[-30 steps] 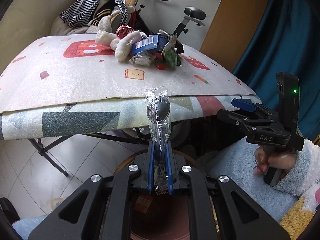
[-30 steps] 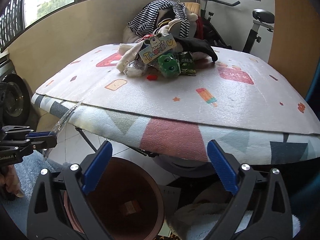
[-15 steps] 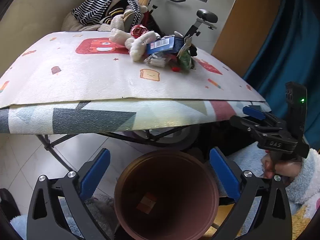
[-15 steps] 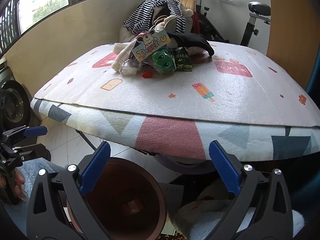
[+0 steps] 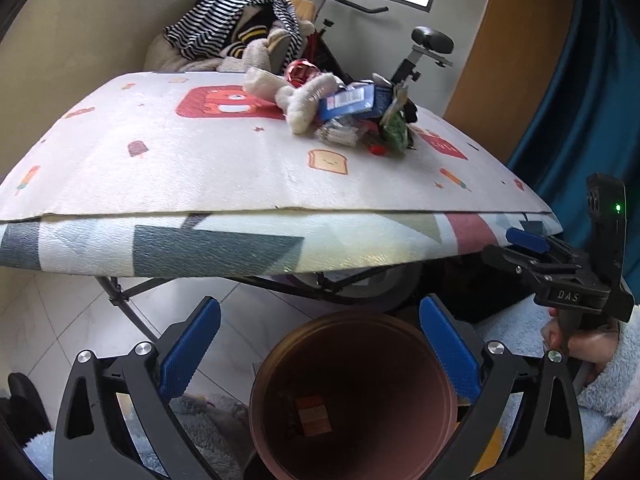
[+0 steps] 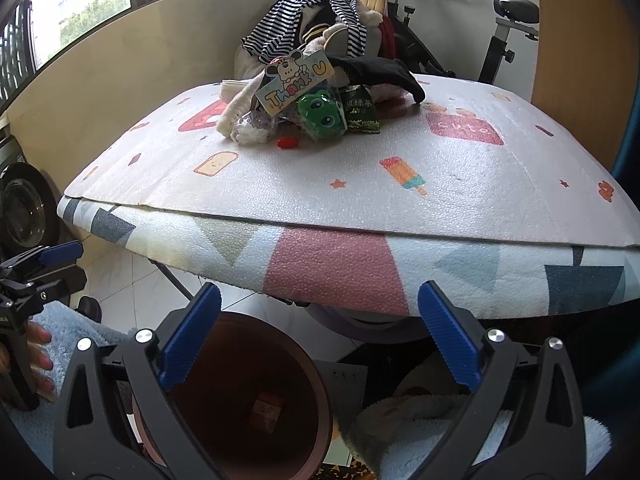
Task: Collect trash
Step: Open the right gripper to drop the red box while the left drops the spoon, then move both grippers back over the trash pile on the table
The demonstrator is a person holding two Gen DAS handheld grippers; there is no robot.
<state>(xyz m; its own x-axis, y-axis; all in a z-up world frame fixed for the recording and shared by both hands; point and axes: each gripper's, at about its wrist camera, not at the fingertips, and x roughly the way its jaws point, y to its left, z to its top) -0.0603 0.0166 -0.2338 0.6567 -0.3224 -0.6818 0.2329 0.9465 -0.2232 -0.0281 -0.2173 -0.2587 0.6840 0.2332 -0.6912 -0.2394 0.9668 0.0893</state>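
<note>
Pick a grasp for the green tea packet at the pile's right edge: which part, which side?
Take the green tea packet by its near bottom edge, coming in low from the front-right with the right claw, which is open. It lies flat, tilted against the green frog toy, so its left side is crowded; the black cloth covers the far end. The near seam is free above the mat.

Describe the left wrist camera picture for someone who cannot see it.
The open left gripper hangs empty above a round brown bin on the floor. Beyond it, a table with a patterned mat carries a pile of wrappers and toys; the right gripper is at the right edge.
</note>
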